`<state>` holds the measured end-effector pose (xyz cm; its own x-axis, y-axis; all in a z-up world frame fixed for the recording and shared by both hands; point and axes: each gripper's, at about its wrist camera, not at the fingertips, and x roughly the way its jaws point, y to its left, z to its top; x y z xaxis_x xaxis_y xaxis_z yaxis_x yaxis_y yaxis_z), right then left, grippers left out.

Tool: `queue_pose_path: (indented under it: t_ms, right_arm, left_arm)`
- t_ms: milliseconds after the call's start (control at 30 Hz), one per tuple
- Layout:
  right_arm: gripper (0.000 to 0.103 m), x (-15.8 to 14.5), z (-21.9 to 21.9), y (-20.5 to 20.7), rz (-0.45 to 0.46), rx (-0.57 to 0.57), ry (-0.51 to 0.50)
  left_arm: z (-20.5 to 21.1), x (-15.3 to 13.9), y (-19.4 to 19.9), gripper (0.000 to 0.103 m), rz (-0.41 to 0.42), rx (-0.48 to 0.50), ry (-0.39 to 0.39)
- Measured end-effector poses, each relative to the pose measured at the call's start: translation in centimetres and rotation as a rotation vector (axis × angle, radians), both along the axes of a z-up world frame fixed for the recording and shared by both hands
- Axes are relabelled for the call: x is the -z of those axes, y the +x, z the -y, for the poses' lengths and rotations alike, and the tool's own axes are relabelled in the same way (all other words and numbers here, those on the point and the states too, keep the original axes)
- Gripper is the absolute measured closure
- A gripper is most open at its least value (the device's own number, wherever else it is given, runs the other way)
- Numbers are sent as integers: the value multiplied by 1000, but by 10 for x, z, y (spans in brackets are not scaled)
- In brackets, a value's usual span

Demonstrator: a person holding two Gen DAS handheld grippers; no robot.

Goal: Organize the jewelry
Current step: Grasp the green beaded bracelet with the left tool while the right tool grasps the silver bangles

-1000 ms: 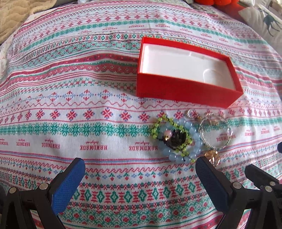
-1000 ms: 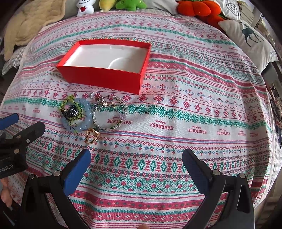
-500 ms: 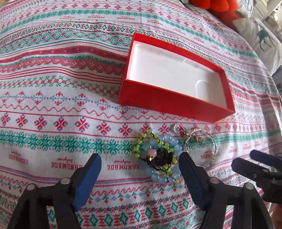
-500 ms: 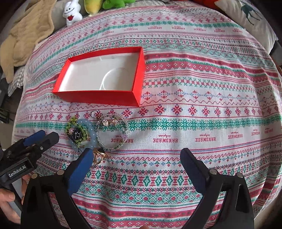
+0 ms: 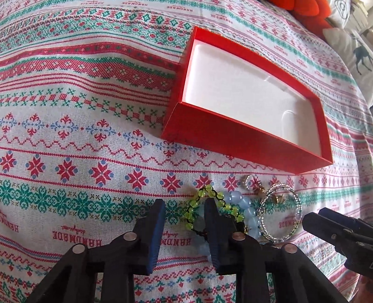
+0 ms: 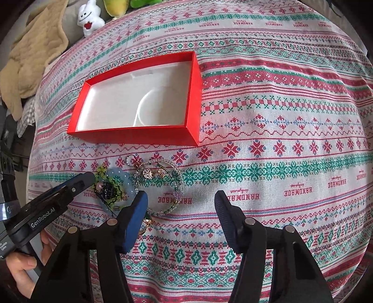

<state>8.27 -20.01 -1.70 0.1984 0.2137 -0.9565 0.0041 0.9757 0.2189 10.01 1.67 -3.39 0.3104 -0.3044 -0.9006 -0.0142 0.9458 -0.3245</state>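
A red box (image 5: 235,139) with a white empty inside lies on the patterned cloth; it also shows in the right wrist view (image 6: 139,135). In front of it lies a jewelry pile: a green bead bracelet (image 5: 202,200), a pale blue bead bracelet (image 5: 247,209) and a silver bangle (image 5: 282,216). My left gripper (image 5: 185,216) is partly closed, its right finger resting over the green and blue beads, nothing clamped. My right gripper (image 6: 180,207) is open over the silver bangle (image 6: 160,181), with a gold ring (image 6: 145,225) by its left finger.
Small charms (image 5: 253,184) lie between the pile and the box. A beige blanket (image 6: 30,60) and plush toys (image 6: 89,18) lie at the far left edge. A deer-print pillow (image 5: 354,53) and an orange plush (image 5: 303,9) lie at the far right.
Both grippers have moved in close to the jewelry pile. The left gripper's jaws have narrowed a lot, and its right finger now sits over the beads. The right gripper has also narrowed somewhat.
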Motion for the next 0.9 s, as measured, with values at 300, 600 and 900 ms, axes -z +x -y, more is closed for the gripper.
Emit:
queue_pose_path:
  t_ms: [300, 600, 900]
  right_arm:
    - [41, 3, -2, 2, 3, -9, -10]
    - [51, 5, 2, 2, -1, 1, -14]
    - [65, 15, 2, 2, -26, 4, -2]
  left_arm:
    - [26, 13, 13, 101, -12, 14, 77]
    - [37, -8, 13, 102, 33, 26, 48]
    - [39, -29, 4, 102, 87, 32, 12]
